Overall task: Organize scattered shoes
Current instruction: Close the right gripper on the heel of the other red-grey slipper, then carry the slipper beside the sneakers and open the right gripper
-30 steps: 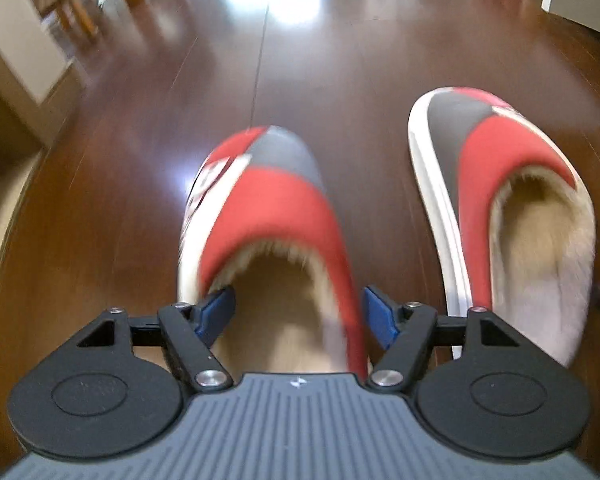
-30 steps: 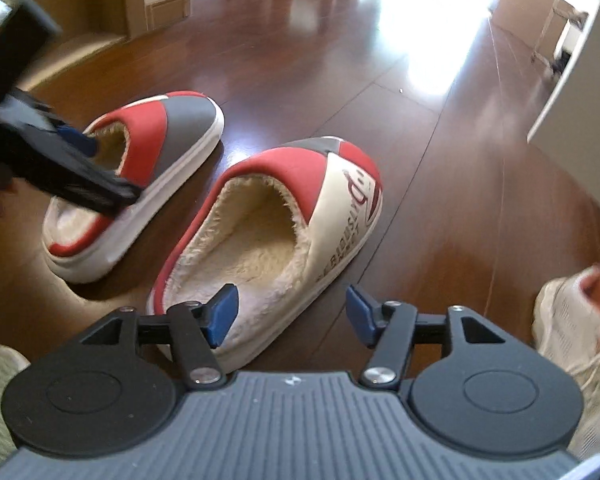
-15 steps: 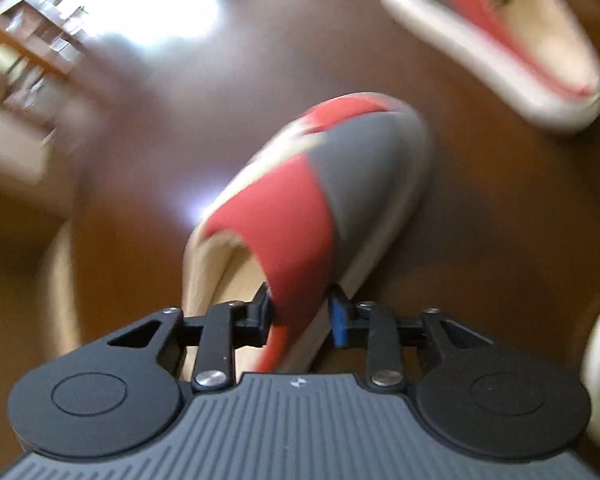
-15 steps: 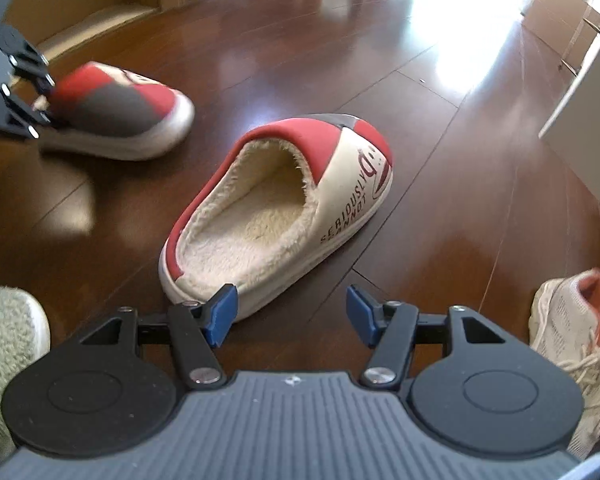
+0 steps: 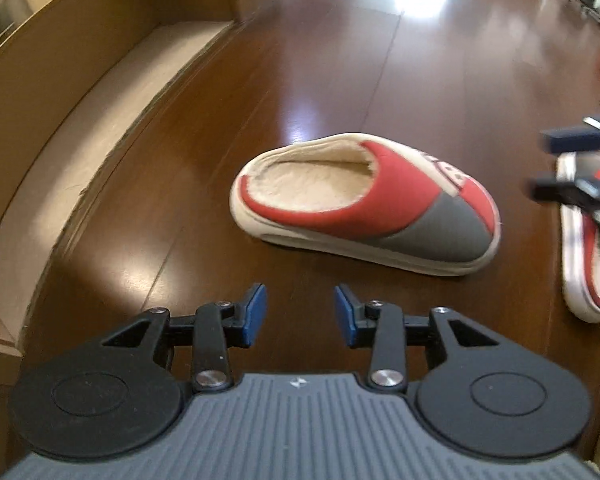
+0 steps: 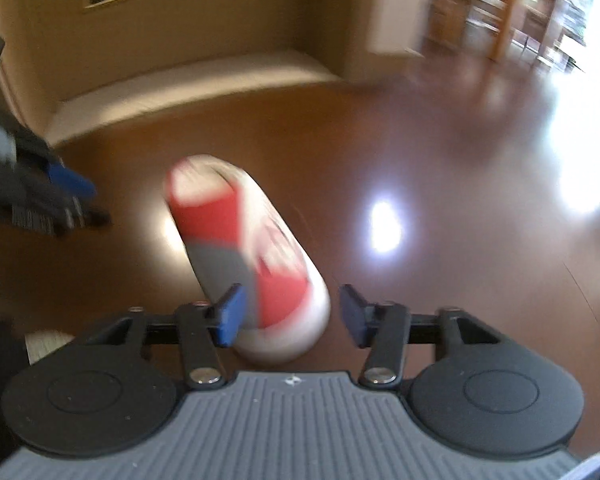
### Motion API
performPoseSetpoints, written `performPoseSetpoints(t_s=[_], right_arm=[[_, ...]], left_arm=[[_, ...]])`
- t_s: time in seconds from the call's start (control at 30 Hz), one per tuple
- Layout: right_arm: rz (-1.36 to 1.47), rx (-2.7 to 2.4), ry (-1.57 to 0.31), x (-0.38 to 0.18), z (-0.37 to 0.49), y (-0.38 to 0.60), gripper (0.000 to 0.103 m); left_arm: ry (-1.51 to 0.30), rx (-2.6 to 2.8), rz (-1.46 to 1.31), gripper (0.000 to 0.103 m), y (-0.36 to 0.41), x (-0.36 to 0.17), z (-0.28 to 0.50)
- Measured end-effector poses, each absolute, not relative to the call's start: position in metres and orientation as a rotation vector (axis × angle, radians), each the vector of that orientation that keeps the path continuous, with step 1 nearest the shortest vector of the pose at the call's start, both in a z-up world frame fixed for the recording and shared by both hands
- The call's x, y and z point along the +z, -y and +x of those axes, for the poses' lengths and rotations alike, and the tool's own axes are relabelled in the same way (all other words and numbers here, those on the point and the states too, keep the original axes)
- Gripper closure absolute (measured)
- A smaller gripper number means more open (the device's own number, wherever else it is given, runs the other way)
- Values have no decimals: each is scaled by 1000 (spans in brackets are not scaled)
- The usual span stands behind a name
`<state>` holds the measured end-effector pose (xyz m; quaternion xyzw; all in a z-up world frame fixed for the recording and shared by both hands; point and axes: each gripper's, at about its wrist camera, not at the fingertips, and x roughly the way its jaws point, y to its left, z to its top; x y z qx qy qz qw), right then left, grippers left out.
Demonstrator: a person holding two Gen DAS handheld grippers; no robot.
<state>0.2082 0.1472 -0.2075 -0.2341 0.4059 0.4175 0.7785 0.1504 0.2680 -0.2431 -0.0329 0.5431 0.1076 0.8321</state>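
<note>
At the bottom of my left wrist view, the left gripper (image 5: pixel 300 314) has nothing between its blue pads (image 5: pixel 256 312); its jaws are opening over bare floor (image 5: pixel 172 184). Just past the fingertips a red, grey and cream slipper (image 5: pixel 364 208) lies flat on its sole, its fleece-lined opening toward the left of the view and its toe toward the right. Beyond its toe, at the right edge, I see the right gripper (image 5: pixel 576 168) reaching in above a second slipper (image 5: pixel 588 256), blurred, so I cannot tell from here whether it touches.

In my right wrist view the right gripper (image 6: pixel 288 312) has its jaws closing with the toe of a red and grey slipper (image 6: pixel 244 248) between them. The left pad (image 6: pixel 230 314) sits against the slipper's side, while the other pad stands apart from it. The slipper is smeared by motion. At the left edge the left gripper (image 6: pixel 60 188) shows as a dark blur with a blue pad.

Farther off, a pale low step (image 5: pixel 100 120) runs along a tan wall (image 6: pixel 180 20), and glare lies on the dark wood.
</note>
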Motion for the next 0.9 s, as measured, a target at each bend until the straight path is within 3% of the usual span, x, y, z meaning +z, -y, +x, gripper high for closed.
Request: performPoseSetpoints(t_s=[0.07,0.2,0.27,0.3,0.37,0.43,0.7,0.77,0.9], right_arm=[[-521,914,-899,-220,223,-192,65],[-591,853,-977,-249,244,-258,53],[-653,786,-1059,-270,252,-280,54],[-682,757,-1100,-280,255,-286,60],[-707,734,-1113,-301,255,-289,63],[-644,708,-1118,-297,259,-283,77],[58,603,-1147,-226,277,-157,80],[248,537,-1080,-184,269,-101,80],[369,326,-917,-123,242,11,80]], left_arm=[[-1147,249,-88,58,-277,-248,148],[-1167,274,-130,58,-296,-250,137],[-1175,277,-143,58,-301,-248,133],[-1179,274,-147,57,-301,-248,132],[-1175,258,-138,57,-299,-244,130],[-1167,243,-124,56,-295,-240,127],[-1110,196,-117,56,-276,-216,135],[-1082,169,-100,56,-263,-203,140],[-1027,94,-56,55,-228,-180,151]])
